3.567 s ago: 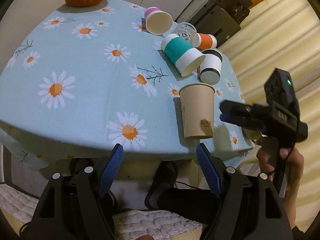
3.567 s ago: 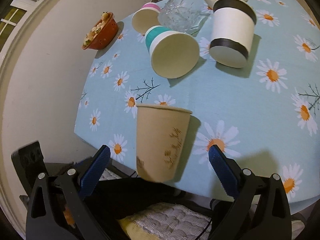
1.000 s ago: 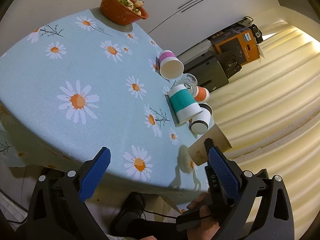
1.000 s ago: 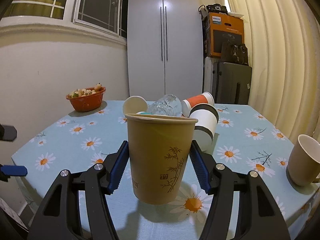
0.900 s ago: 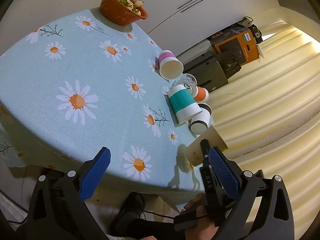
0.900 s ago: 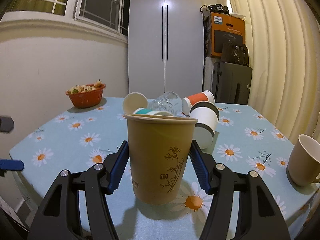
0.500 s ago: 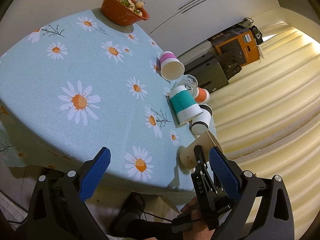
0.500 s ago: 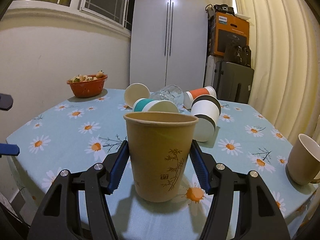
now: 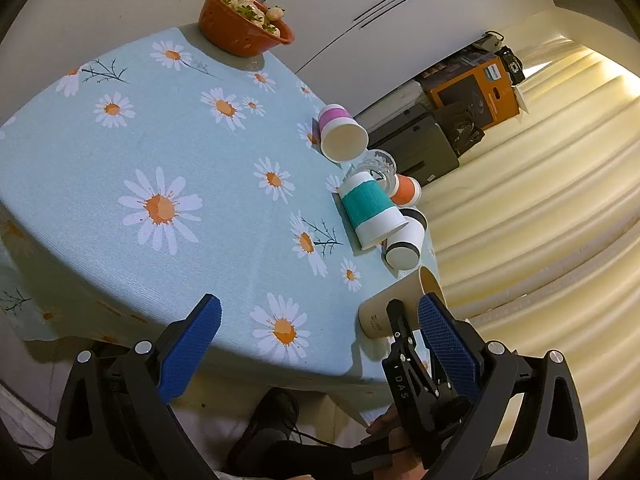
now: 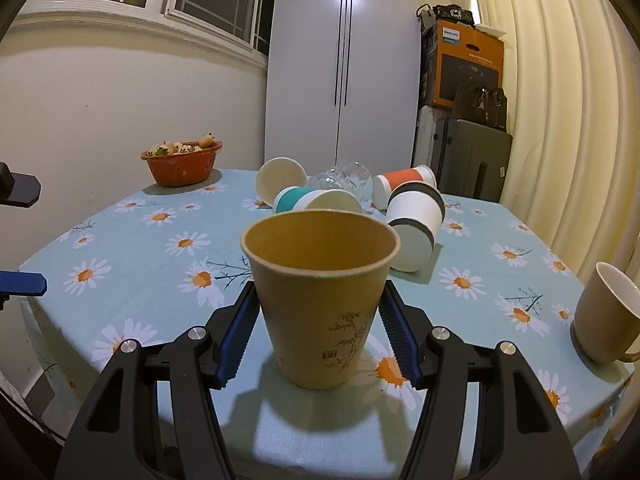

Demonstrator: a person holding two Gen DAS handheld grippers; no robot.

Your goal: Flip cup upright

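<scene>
Left wrist view: the brown paper cup [image 9: 394,306] sits lower and closer to the desk [image 9: 120,152] edge than half a second ago, its mouth tipped toward the curtain side. The right tongs [image 9: 404,320] grasp it by the lower wall, just in front of the left tongs [image 9: 316,330], whose blue pads stand wide apart and released, holding nothing. Beyond lie a teal-banded cup [image 9: 372,214], a black-banded cup [image 9: 406,240], a pink-banded cup [image 9: 340,136], an orange-banded cup [image 9: 406,190] and a glass [image 9: 378,164], all on their sides; an orange bowl [image 9: 244,28] stands at the far edge.

Right wrist view: the cup [image 10: 320,300] now shows its open mouth from slightly above, where earlier the rim was near eye level. It stands upright between the two pads of the right tongs [image 10: 318,332], both pressed to its sides; whether its base touches the cloth cannot be told. Only this view shows a beige mug [image 10: 606,318] at the right edge and the window.
</scene>
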